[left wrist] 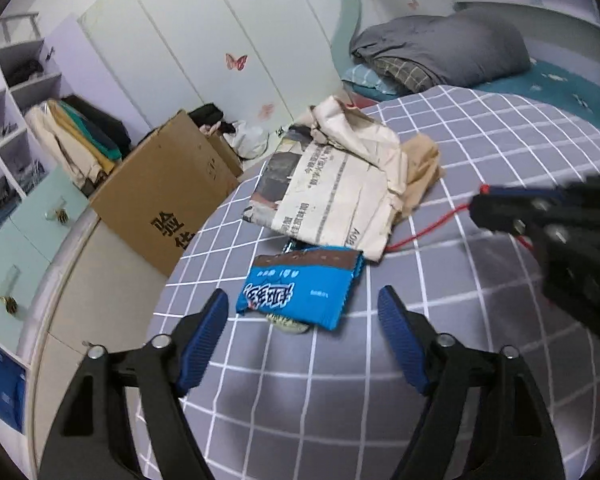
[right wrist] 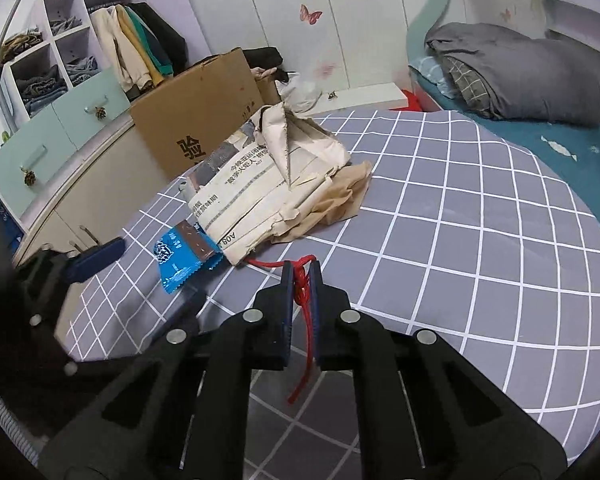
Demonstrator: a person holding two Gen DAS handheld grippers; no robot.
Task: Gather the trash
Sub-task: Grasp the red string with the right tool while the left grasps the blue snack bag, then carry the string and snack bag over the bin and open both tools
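Observation:
A blue snack wrapper (left wrist: pixel 302 290) lies on the grey checked bedspread (left wrist: pixel 480 152), just ahead of my open left gripper (left wrist: pixel 302 312). It also shows in the right wrist view (right wrist: pixel 180 258). Behind it lie a crumpled newspaper (left wrist: pixel 340 184) and a brown paper piece (left wrist: pixel 422 172). My right gripper (right wrist: pixel 301 270) is shut on a red string (right wrist: pixel 306 304) whose far end runs under the newspaper (right wrist: pixel 260 192). The right gripper shows in the left wrist view (left wrist: pixel 496 210) at the right, with the red string (left wrist: pixel 424 232).
An open cardboard box (left wrist: pixel 168 196) stands on the floor beside the bed's left edge. Behind it are white wardrobe doors (left wrist: pixel 204 40) and shelves with clothes (left wrist: pixel 80 136). A grey folded quilt (left wrist: pixel 444 48) lies at the bed's far end.

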